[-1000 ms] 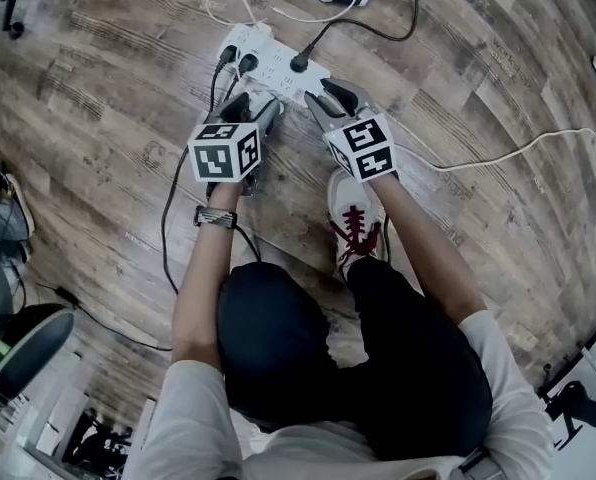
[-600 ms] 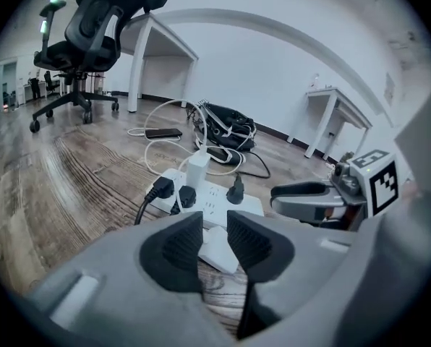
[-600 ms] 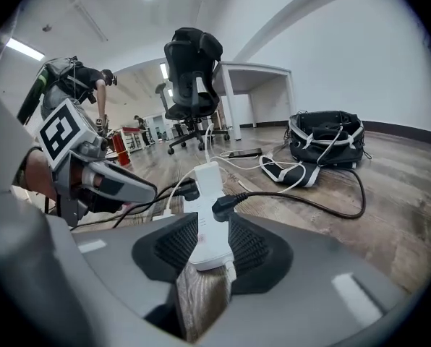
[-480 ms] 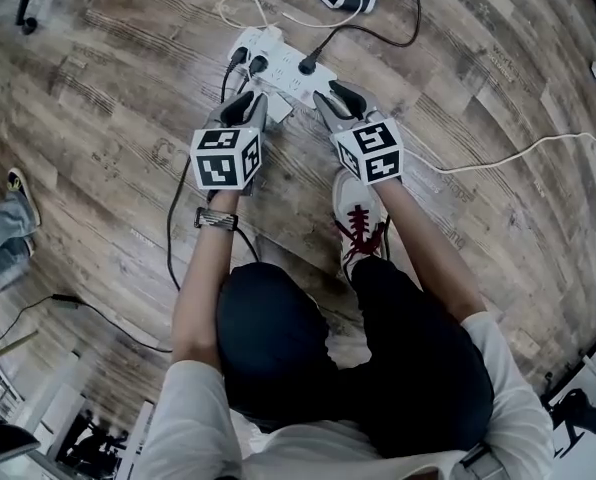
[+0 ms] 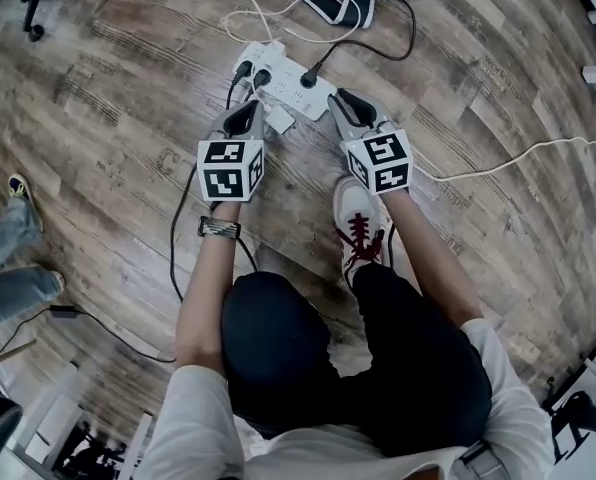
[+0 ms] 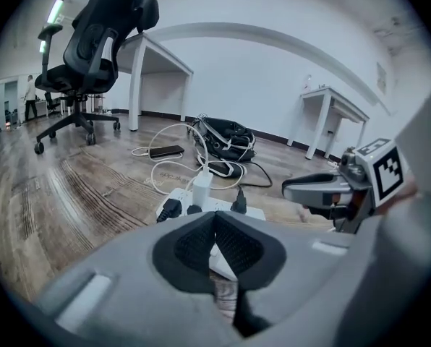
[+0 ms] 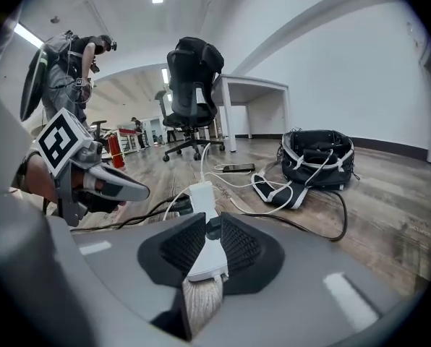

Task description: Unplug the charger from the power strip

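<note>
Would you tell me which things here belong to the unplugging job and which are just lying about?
Job: charger, power strip.
Lying about: phone, bag, chair, black plugs, white cable.

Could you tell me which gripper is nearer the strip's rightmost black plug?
Right. The right gripper is just right of the plug, jaws just closing, strip end seen between them; the left gripper is further left.
</note>
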`<state>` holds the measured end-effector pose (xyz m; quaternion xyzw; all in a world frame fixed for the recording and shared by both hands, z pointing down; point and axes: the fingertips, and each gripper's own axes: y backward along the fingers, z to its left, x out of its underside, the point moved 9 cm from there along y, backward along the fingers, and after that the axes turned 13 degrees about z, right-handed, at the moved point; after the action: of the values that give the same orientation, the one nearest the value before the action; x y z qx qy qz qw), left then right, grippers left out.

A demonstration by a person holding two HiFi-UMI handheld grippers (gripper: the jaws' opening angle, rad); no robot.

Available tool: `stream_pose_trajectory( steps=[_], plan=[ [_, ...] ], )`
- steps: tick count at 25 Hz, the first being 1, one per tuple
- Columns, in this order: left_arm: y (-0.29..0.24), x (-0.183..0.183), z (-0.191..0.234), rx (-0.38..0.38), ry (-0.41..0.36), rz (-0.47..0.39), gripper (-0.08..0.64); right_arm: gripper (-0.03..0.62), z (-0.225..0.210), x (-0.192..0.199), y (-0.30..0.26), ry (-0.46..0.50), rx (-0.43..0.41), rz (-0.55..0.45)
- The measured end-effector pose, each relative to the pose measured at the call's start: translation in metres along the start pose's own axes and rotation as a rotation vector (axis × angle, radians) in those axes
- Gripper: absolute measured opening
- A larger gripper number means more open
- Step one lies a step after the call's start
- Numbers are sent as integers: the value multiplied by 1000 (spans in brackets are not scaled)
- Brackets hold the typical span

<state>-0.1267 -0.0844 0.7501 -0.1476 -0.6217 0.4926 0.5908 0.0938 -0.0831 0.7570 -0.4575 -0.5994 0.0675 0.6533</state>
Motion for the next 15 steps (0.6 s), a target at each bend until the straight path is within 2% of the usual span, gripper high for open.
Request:
stream_pose_trajectory(
  steps=[5, 7, 11, 15],
  plan=[
    [10, -18, -3, -52, -101, -64, 6, 31, -3, -15, 11, 87, 9, -44],
    [17, -30, -4, -77, -133, -96, 6, 16, -8, -24, 18, 90, 27, -71],
    [34, -59, -11, -121, -191, -163, 6, 4, -20, -53, 38, 110, 76, -131],
    [58, -92, -20, -131, -220, -224, 6, 3, -27, -90, 64, 141, 108, -198]
  ],
)
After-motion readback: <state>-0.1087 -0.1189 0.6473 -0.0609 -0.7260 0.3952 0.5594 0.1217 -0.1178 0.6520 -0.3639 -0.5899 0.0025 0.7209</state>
